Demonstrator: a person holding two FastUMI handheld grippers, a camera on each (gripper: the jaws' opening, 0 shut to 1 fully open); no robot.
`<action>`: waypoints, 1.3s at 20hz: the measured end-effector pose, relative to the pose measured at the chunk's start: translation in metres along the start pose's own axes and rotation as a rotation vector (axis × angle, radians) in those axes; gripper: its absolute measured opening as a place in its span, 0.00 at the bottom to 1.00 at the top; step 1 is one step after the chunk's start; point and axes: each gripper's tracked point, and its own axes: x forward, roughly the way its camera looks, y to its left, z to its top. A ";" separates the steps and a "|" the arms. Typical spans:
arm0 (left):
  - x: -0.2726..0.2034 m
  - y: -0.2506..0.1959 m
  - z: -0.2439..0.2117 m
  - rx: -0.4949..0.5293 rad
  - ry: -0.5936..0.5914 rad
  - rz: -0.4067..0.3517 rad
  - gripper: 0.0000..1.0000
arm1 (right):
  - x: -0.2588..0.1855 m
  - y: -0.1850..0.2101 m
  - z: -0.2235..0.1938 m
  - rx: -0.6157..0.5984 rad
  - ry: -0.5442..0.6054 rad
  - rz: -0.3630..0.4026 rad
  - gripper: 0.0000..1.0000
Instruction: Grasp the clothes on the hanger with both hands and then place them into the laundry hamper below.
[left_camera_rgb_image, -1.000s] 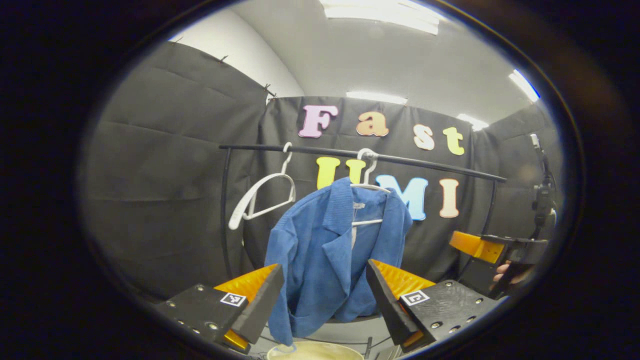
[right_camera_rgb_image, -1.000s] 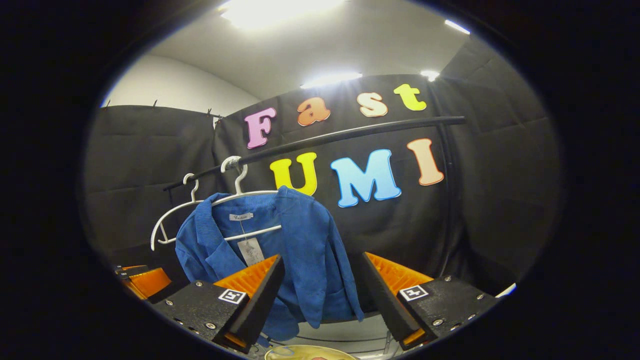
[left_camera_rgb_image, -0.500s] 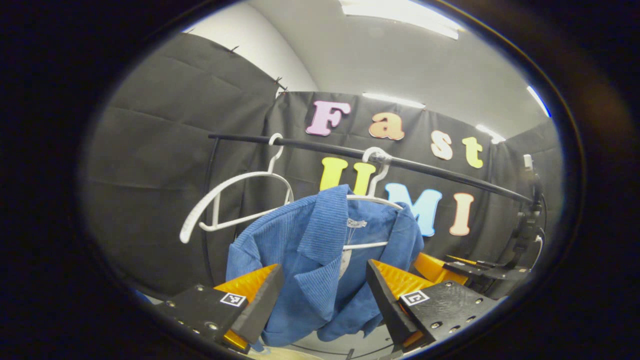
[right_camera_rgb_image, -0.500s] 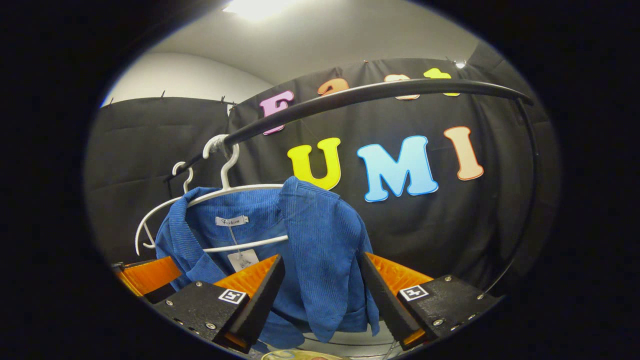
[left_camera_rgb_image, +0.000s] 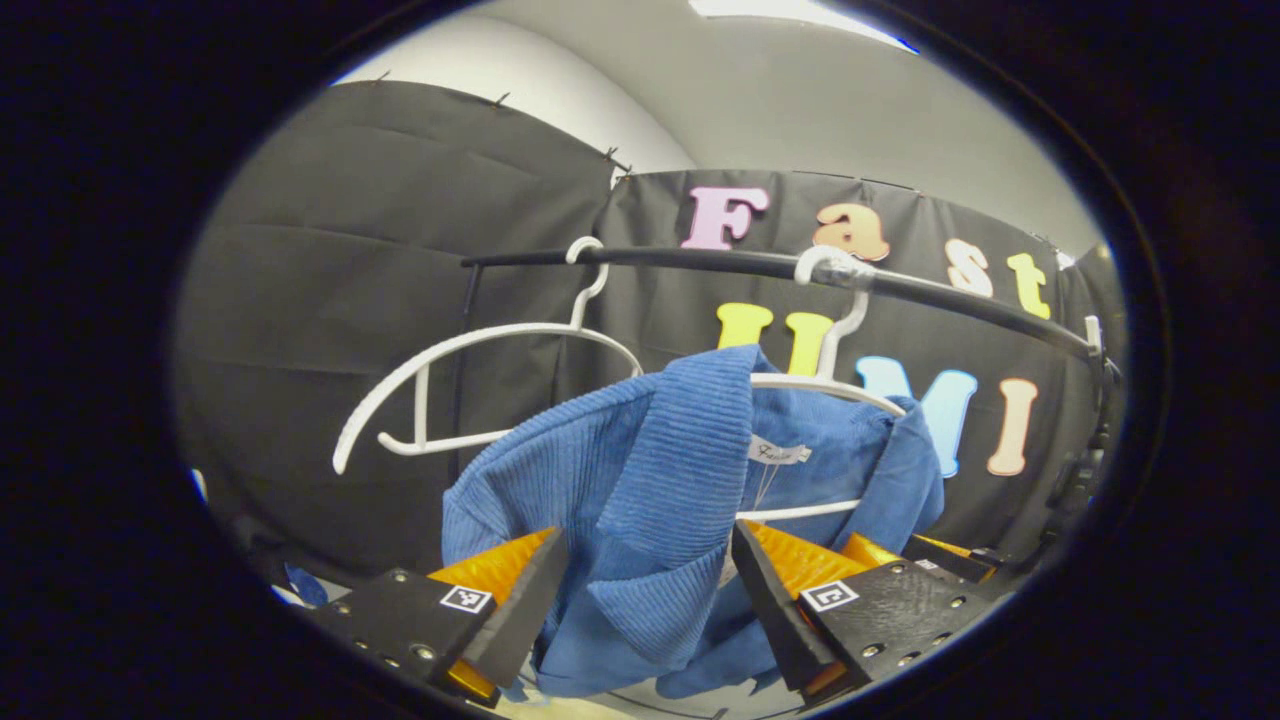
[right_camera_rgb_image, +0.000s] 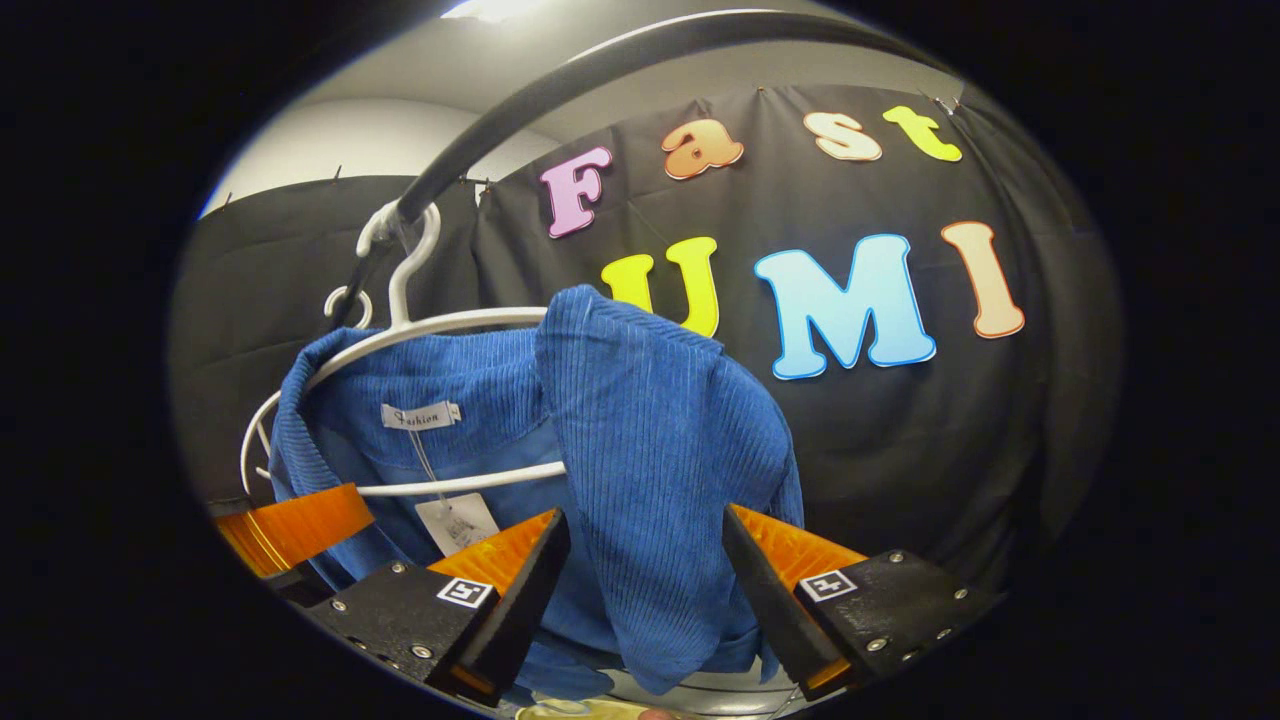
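Note:
A blue corduroy jacket (left_camera_rgb_image: 640, 480) (right_camera_rgb_image: 640, 440) hangs on a white hanger (left_camera_rgb_image: 830, 385) (right_camera_rgb_image: 440, 325) from a black rail (left_camera_rgb_image: 720, 262) (right_camera_rgb_image: 560, 90). In the left gripper view my left gripper (left_camera_rgb_image: 645, 580) is open, its fingers on either side of the jacket's left collar and shoulder. My right gripper (right_camera_rgb_image: 640, 570) is open too, and the right front of the jacket hangs between its fingers in the right gripper view. The other gripper's finger (right_camera_rgb_image: 295, 525) shows at the jacket's far side. A sliver of the hamper rim (right_camera_rgb_image: 580, 710) shows at the bottom.
A second, empty white hanger (left_camera_rgb_image: 470, 390) hangs on the rail left of the jacket. The rail's upright post (left_camera_rgb_image: 462, 380) stands at the left end. Black cloth walls close in the booth behind.
Both grippers have moved forward and upward toward the jacket, which now looms larger and lies between each pair of open fingers. The jacket still hangs on its hanger.

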 end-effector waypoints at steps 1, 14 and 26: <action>0.003 0.000 -0.004 0.007 0.008 0.015 1.00 | 0.004 0.001 -0.004 -0.002 0.006 0.005 0.95; 0.006 -0.012 -0.007 -0.036 -0.028 -0.081 0.16 | 0.023 0.000 -0.007 0.073 0.015 0.097 0.07; -0.039 -0.008 0.021 -0.098 -0.073 -0.269 0.01 | -0.004 -0.012 0.007 0.045 -0.021 0.033 0.00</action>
